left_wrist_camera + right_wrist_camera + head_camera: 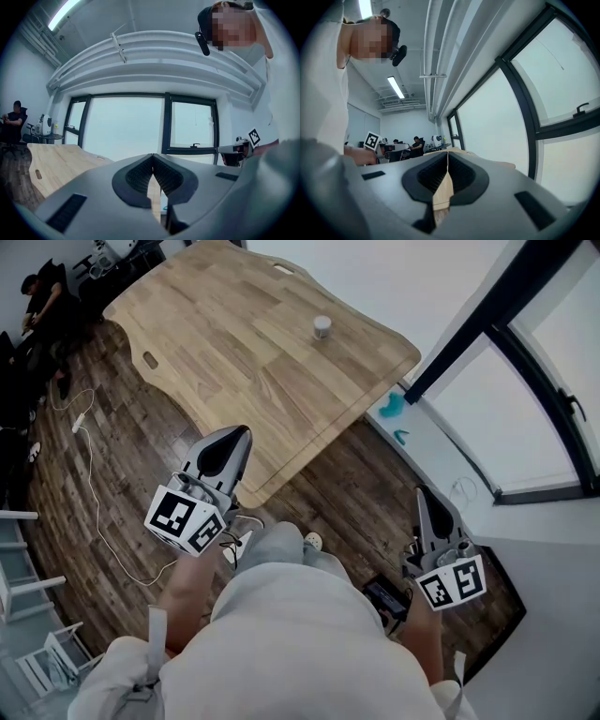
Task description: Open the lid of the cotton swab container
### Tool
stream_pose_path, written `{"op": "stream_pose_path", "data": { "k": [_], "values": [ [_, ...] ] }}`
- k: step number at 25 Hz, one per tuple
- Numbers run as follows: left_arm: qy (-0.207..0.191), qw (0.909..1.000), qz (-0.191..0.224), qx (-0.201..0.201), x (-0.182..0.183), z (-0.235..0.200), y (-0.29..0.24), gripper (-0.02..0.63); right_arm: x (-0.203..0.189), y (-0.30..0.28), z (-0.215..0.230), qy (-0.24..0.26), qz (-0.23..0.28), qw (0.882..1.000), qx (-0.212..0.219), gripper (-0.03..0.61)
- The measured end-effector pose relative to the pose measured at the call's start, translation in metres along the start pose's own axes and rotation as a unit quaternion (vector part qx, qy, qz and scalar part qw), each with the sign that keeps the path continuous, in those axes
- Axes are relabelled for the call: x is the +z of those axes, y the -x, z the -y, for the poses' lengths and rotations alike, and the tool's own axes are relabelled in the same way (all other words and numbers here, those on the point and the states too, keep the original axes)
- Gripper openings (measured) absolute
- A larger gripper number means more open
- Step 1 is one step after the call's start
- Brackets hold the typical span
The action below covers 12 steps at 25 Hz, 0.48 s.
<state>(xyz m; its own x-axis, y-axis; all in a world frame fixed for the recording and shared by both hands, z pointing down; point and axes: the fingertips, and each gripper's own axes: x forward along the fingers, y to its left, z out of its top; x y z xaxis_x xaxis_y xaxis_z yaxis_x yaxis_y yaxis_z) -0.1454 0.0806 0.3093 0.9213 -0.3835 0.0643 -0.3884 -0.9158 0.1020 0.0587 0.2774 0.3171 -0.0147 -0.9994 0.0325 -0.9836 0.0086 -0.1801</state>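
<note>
The cotton swab container, a small pale cylinder with a lid, stands alone on the far part of the wooden table. Both grippers hang well short of it, over the dark floor by the table's near edge. My left gripper points at the table's edge with its jaws pressed together and nothing between them. My right gripper is off to the right, near the window wall, shut and empty too. In the left gripper view the left gripper shows its pads meeting; the right gripper looks the same in its own view. Neither gripper view shows the container.
A white cable trails across the floor at the left. A teal object lies on the white window sill to the table's right. A small black device sits on the floor by my feet. A person sits far left.
</note>
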Motion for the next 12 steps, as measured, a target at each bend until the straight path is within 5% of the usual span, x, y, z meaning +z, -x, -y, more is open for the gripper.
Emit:
{"op": "stream_pose_path", "data": {
  "k": [12],
  "values": [
    [0.009, 0.9999, 0.010, 0.004, -0.001, -0.021, -0.055, 0.012, 0.000, -0.041, 0.038, -0.001, -0.011, 1.000, 0.010, 0.021]
  ]
}}
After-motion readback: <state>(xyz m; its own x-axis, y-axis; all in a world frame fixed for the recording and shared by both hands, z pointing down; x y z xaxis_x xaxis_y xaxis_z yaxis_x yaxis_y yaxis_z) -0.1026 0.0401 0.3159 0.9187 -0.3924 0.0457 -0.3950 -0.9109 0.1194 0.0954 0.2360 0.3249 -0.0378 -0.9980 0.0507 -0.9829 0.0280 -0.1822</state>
